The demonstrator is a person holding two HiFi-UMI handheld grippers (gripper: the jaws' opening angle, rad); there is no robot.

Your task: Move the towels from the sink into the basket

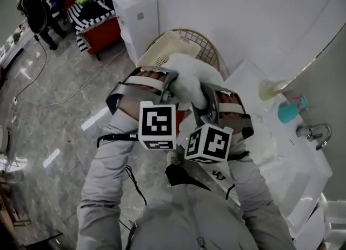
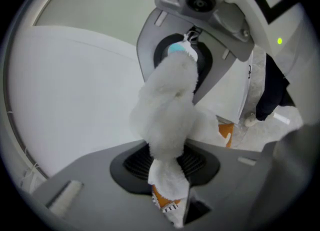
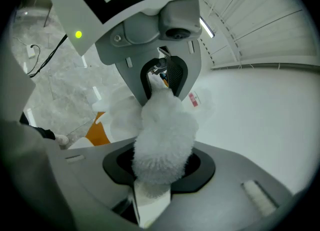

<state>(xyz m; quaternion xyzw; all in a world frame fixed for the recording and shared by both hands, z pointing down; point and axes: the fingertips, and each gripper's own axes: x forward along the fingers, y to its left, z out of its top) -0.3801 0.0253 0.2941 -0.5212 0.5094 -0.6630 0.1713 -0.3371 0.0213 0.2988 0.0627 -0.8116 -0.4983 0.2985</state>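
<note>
**Get the towel over the basket's mouth, then open both jaws together**

Both sets of jaws are almost closed, and each pinches one end of the same fluffy white towel (image 1: 190,76). Your left gripper (image 1: 172,81) squeezes a bunched end between its pads, and a scrap of cloth with an orange-and-white tag (image 2: 165,200) pokes out on the near side of those jaws. Your right gripper (image 1: 208,100) bites the other end, with the thick pile swelling just ahead of its jaws. The two pairs of jaws face each other at close range. The towel is therefore bundled short between them rather than hanging loose.

The wicker basket (image 1: 204,48) lies just beyond the jaws. The sink (image 1: 292,151) sits well off to the outer side of the right jaws. From here the bundle looks to be at or just short of the basket's mouth, though its height above the rim cannot be judged.

- Move both hands as one, with the gap between the jaws unchanged, so neither pinch gets tugged loose.
- Carry the jaws past the near rim until the bundle hangs over the middle.
- A pale perforated piece (image 1: 162,51) covers the part of the mouth ahead of the left jaws, so aim for the open part.
- Release both ends together. If one opens first, the towel will probably swing from the other and drape over the rim.
- Open wide, because the pile may cling to the pads.
</note>
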